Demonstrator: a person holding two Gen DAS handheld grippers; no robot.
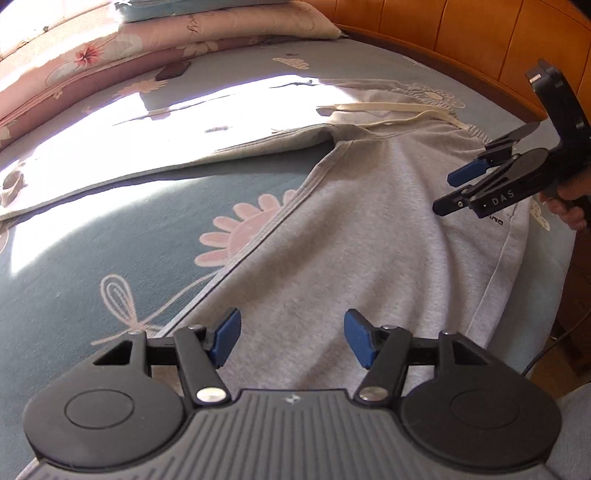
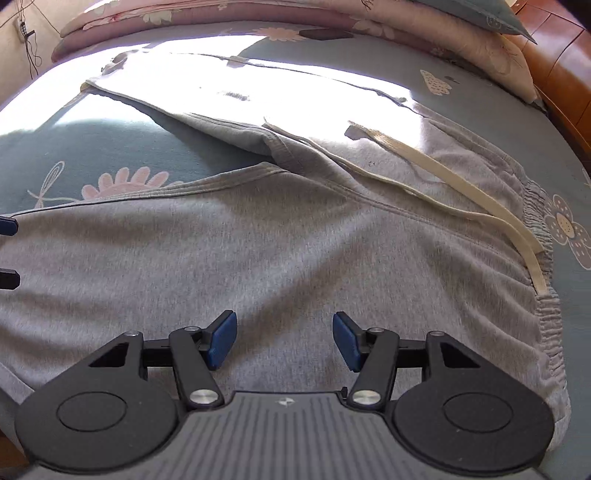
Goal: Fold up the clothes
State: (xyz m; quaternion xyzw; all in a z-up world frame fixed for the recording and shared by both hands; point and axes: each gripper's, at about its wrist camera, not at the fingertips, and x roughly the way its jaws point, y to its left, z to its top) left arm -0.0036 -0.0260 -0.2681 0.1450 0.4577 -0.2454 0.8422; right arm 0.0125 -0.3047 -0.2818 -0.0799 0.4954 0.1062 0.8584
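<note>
Grey sweatpants [image 1: 351, 229] lie spread flat on a teal flowered bed sheet [image 1: 110, 229]. One leg runs toward the sunlit far left; the other comes toward me. A cream drawstring [image 1: 388, 109] lies across the elastic waistband [image 2: 546, 325]. My left gripper [image 1: 291, 341] is open and empty above the near leg. My right gripper [image 2: 284, 339] is open and empty above the hip area [image 2: 295, 240], near the waistband. It also shows in the left wrist view [image 1: 456, 192], open, above the pants. The left gripper's fingertips [image 2: 9, 225] peek in at the right wrist view's left edge.
Folded pink flowered quilts [image 1: 92, 55] and a pillow [image 2: 476, 14] are stacked along the far side of the bed. A dark phone [image 1: 173, 70] lies beside them. A wooden headboard [image 1: 461, 33] borders the right side. Strong sunlight washes out the far leg.
</note>
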